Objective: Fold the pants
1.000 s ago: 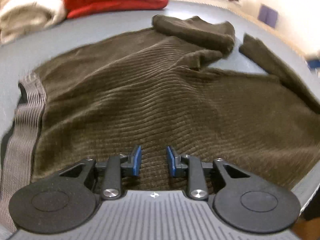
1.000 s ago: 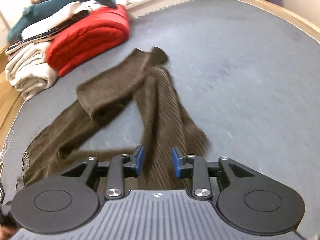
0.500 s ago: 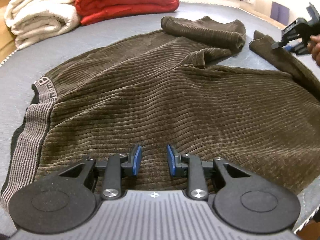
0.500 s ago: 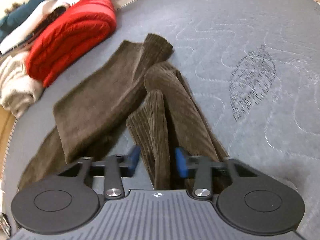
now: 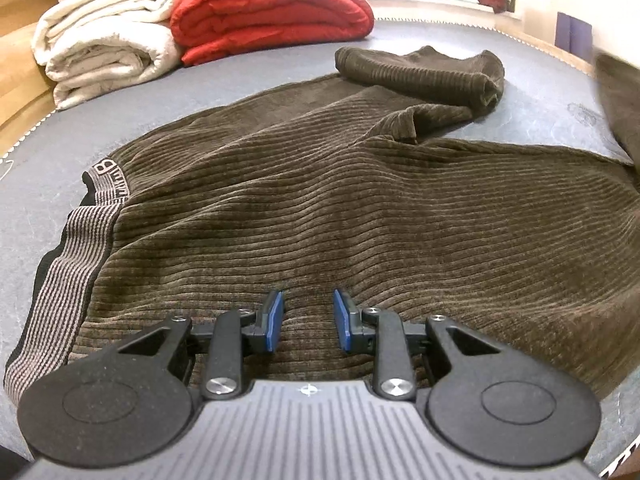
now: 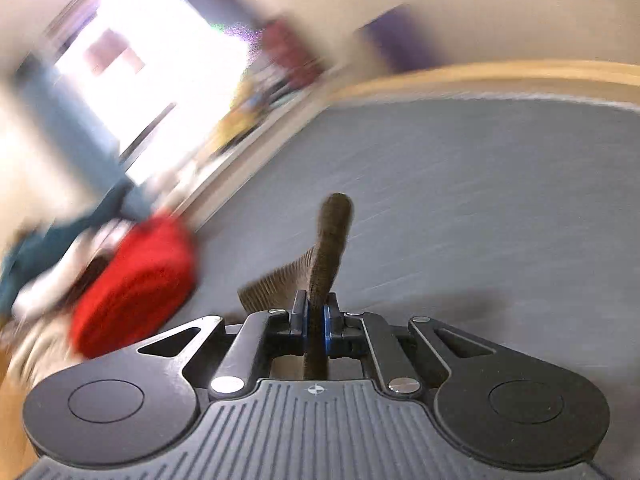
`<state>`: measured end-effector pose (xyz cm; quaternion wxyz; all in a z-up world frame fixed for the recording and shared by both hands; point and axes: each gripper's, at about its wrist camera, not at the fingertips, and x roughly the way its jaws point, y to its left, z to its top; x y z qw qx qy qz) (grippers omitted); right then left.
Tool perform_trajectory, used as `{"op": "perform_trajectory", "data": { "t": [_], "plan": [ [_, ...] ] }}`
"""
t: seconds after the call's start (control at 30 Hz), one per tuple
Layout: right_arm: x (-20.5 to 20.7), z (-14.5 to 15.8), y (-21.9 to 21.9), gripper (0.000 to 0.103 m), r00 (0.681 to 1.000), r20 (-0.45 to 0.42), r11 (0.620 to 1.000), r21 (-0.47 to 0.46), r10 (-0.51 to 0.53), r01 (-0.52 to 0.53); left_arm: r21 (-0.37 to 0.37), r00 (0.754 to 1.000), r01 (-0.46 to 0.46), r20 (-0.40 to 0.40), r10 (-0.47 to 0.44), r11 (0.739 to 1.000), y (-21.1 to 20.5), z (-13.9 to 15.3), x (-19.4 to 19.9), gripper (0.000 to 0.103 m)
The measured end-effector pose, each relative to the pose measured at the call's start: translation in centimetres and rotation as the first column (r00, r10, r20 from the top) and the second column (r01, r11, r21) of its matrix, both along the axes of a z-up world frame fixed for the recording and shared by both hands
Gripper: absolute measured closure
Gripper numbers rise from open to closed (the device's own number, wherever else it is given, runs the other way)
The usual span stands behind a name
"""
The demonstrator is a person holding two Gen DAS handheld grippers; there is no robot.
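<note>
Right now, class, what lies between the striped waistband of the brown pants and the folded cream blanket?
Only bare grey mattress separates the waistband from the cream blanket, as the left wrist view shows.

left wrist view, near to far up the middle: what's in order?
left tool → brown corduroy pants → bunched pant leg → grey mattress → red folded blanket
</note>
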<state>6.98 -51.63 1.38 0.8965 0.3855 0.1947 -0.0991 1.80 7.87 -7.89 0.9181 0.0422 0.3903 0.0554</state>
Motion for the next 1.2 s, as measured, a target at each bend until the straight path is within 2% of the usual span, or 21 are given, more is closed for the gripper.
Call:
{"op": "perform_trajectory", "data": {
  "t": [0.07, 0.1, 0.13, 0.2, 0.27, 0.37, 0.47, 0.57, 0.6, 0.63, 0.67, 0.73, 0.77, 0.83, 0.87, 0.9, 0.97, 1.0, 1.03, 1.1, 1.2],
  "plan": [
    [-4.0, -1.7, -3.1, 0.097, 0.988, -0.086, 0.991, 0.022, -0.129, 0.131, 0.008, 1.000, -0.007, -0.002, 0.007, 1.000, -0.2, 0.1, 0.1, 0.072],
    [-5.8, -3.1, -4.4, 0.097, 0.967, -0.177, 0.981, 0.025, -0.184, 0.191, 0.016, 1.000, -0.008, -0.004, 0.008, 1.000, -0.4, 0.1, 0.1, 0.072],
    [-7.0, -4.5, -5.3, 0.097, 0.938, -0.270, 0.972, 0.026, -0.219, 0.234, 0.024, 1.000, -0.008, -0.006, 0.008, 1.000, -0.6, 0.1, 0.1, 0.072],
    [-9.8, -8.0, -7.1, 0.097, 0.852, -0.454, 0.943, 0.069, -0.261, 0.326, 0.033, 1.000, -0.010, -0.011, 0.011, 0.999, -0.7, 0.2, 0.3, 0.072],
    [-12.2, -10.3, -8.2, 0.097, 0.797, -0.535, 0.901, 0.138, -0.281, 0.411, 0.032, 1.000, -0.020, -0.018, 0.021, 0.999, -0.8, 0.3, 0.4, 0.072],
    [-12.7, -8.9, -8.0, 0.097, 0.809, -0.503, 0.908, 0.103, -0.305, 0.406, 0.029, 1.000, -0.020, -0.021, 0.021, 0.999, -1.0, 0.5, 0.3, 0.072],
    [-12.3, -6.7, -7.0, 0.097, 0.797, -0.473, 0.899, 0.024, -0.375, 0.437, 0.037, 1.000, -0.001, -0.014, 0.001, 0.999, -1.1, 0.5, -0.1, 0.072],
    [-12.0, -7.5, -6.7, 0.097, 0.746, -0.524, 0.881, -0.018, -0.411, 0.473, 0.027, 1.000, -0.004, -0.023, 0.005, 1.000, -1.1, 0.8, -0.4, 0.069],
    [-12.0, -8.1, -6.4, 0.096, 0.727, -0.554, 0.878, -0.015, -0.405, 0.478, 0.031, 1.000, -0.005, -0.027, 0.005, 1.000, -1.2, 1.0, -0.6, 0.065],
    [-11.9, -8.5, -6.2, 0.095, 0.708, -0.577, 0.873, -0.018, -0.406, 0.487, 0.029, 1.000, 0.001, -0.028, 0.000, 1.000, -1.4, 1.3, -0.7, 0.055],
    [-12.0, -8.4, -6.3, 0.089, 0.689, -0.592, 0.867, -0.034, -0.418, 0.497, 0.016, 1.000, 0.013, -0.022, -0.013, 1.000, -1.6, 1.6, -0.9, 0.051],
    [-12.5, -7.1, -5.0, 0.088, 0.647, -0.589, 0.846, -0.129, -0.484, 0.517, -0.012, 0.999, 0.047, 0.008, -0.047, 0.999, -2.2, 2.2, -1.4, 0.039],
    [-12.8, -6.4, -4.8, 0.088, 0.647, -0.564, 0.838, -0.165, -0.513, 0.521, -0.021, 0.997, 0.068, 0.025, -0.067, 0.997, -2.6, 2.5, -1.5, 0.039],
    [-12.8, -4.6, -4.4, 0.087, 0.675, -0.489, 0.828, -0.232, -0.553, 0.510, -0.044, 0.992, 0.116, 0.059, -0.114, 0.992, -3.7, 3.0, -1.7, 0.039],
    [-12.7, -3.8, -4.1, 0.083, 0.708, -0.446, 0.836, -0.246, -0.548, 0.491, -0.061, 0.988, 0.139, 0.071, -0.135, 0.988, -4.1, 3.2, -1.8, 0.039],
    [-12.2, -3.2, -3.8, 0.073, 0.753, -0.409, 0.857, -0.238, -0.515, 0.457, -0.089, 0.983, 0.171, 0.075, -0.165, 0.981, -4.6, 3.2, -1.9, 0.039],
    [-10.5, -2.8, -3.2, 0.066, 0.840, -0.367, 0.916, -0.188, -0.400, 0.354, -0.120, 0.973, 0.233, 0.030, -0.231, 0.965, -5.6, 2.3, -2.0, 0.039],
    [-9.5, -2.8, -2.8, 0.066, 0.874, -0.349, 0.940, -0.164, -0.339, 0.299, -0.115, 0.964, 0.259, -0.026, -0.263, 0.959, -6.2, 1.3, -2.0, 0.039],
    [-8.0, -2.9, -2.5, 0.065, 0.901, -0.339, 0.961, -0.145, -0.270, 0.234, -0.077, 0.956, 0.286, -0.048, -0.290, 0.955, -6.9, 0.3, -2.5, 0.039],
    [-4.8, -3.4, -2.1, 0.063, 0.922, -0.346, 0.982, -0.124, -0.174, 0.139, -0.025, 0.947, 0.320, -0.019, -0.320, 0.947, -7.5, 0.2, -3.0, 0.038],
    [-1.1, -4.9, -2.1, 0.062, 0.914, -0.383, 0.991, -0.077, -0.132, 0.110, -0.125, 0.958, 0.280, -0.034, -0.286, 0.952, -6.2, 0.4, -2.3, 0.038]
  ]
}}
